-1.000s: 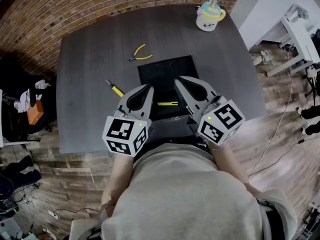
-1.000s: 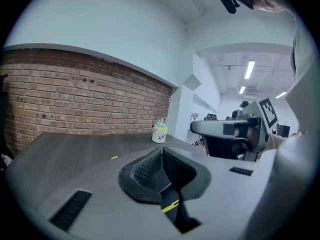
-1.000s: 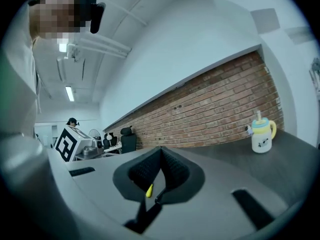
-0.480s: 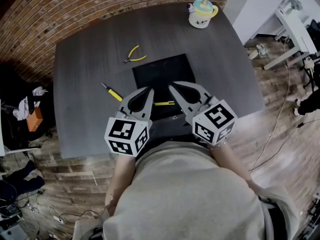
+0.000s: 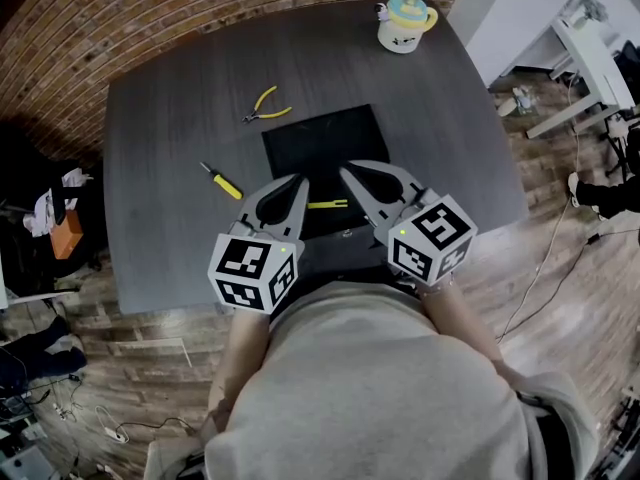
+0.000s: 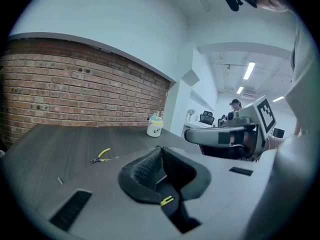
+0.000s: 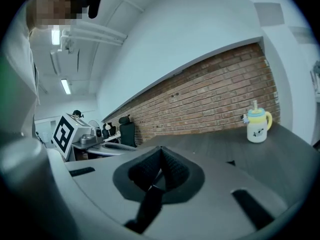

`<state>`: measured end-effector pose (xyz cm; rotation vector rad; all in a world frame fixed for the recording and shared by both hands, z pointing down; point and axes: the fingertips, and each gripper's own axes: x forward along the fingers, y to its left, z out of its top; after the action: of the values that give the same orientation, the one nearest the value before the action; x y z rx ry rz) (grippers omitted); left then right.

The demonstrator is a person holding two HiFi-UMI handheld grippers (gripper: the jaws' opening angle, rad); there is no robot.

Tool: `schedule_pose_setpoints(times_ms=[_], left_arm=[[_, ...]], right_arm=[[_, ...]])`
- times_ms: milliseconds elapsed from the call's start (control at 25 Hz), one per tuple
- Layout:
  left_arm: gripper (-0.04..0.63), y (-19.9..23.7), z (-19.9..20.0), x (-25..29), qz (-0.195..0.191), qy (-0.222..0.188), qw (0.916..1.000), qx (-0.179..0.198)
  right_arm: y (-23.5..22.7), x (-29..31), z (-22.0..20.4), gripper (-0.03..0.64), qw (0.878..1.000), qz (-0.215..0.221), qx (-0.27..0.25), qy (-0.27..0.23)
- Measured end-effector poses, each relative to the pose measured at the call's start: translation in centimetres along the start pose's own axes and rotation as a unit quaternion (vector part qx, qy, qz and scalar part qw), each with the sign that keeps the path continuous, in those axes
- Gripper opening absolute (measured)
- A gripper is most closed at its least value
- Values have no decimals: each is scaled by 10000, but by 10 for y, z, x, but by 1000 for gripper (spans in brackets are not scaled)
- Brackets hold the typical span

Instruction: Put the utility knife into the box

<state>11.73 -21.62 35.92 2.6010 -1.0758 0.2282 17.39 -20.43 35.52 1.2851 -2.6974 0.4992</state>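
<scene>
Hovering with fingers shut and empty, left gripper (image 5: 299, 180) and right gripper (image 5: 346, 167) flank the slim yellow utility knife (image 5: 327, 205), lying 9-to-3 o'clock at the 6 o'clock end of the flat black box (image 5: 325, 143), roughly equidistant.

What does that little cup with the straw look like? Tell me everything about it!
The cup is white with a small dark picture on its side, a yellow handle, a pale blue lid and a straw poking up. It looks like plastic. It stands upright, alone, at the far right corner of the dark table, touching nothing else.
</scene>
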Motion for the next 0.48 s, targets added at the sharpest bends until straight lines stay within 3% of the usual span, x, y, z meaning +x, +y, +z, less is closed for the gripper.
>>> schedule_pose_setpoints(times_ms=[480], left_arm=[[28, 1, -6, 1, -70, 61, 9999, -44]], right_arm=[[-9, 1, -14, 4, 9995, -158, 68, 280]])
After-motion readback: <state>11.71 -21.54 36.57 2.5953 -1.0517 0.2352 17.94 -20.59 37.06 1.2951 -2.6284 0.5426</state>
